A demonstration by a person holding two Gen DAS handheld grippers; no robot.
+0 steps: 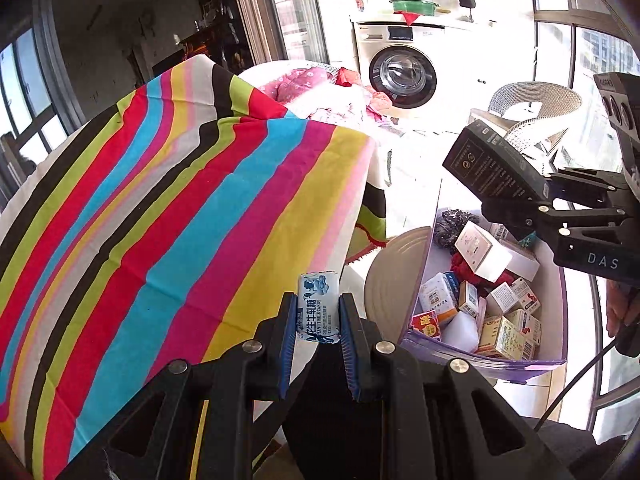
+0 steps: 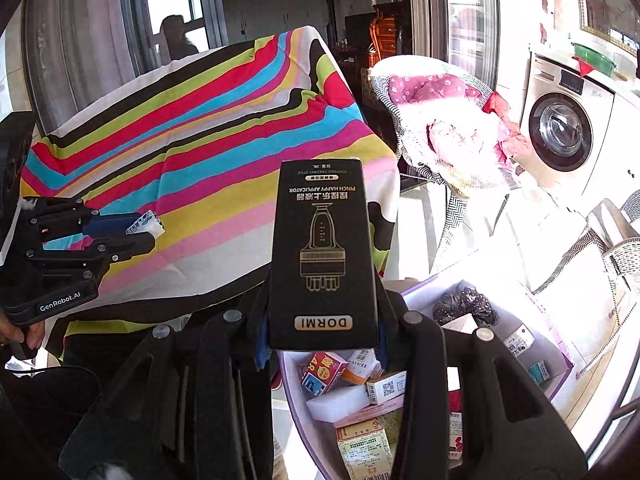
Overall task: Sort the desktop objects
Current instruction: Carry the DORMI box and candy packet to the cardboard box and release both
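My left gripper (image 1: 318, 312) is shut on a small blue-and-white candy packet (image 1: 319, 307), held over the near edge of the striped tablecloth (image 1: 180, 200). In the right wrist view the same left gripper (image 2: 148, 230) shows at the left with the candy packet (image 2: 146, 224) in its tips. My right gripper (image 2: 322, 316) is shut on a tall black box (image 2: 322, 248) with gold print, held above the purple-rimmed bin (image 2: 560, 376). From the left wrist view the right gripper (image 1: 516, 204) and its black box (image 1: 494, 168) hang over that bin (image 1: 480, 360).
The bin holds several small cartons, white foam blocks and a dark pouch (image 1: 452, 226). A round beige stool (image 1: 394, 276) stands between bin and table. A chair piled with pink bedding (image 2: 444, 120), a washing machine (image 1: 402, 70) and a wicker chair (image 1: 532, 104) stand behind.
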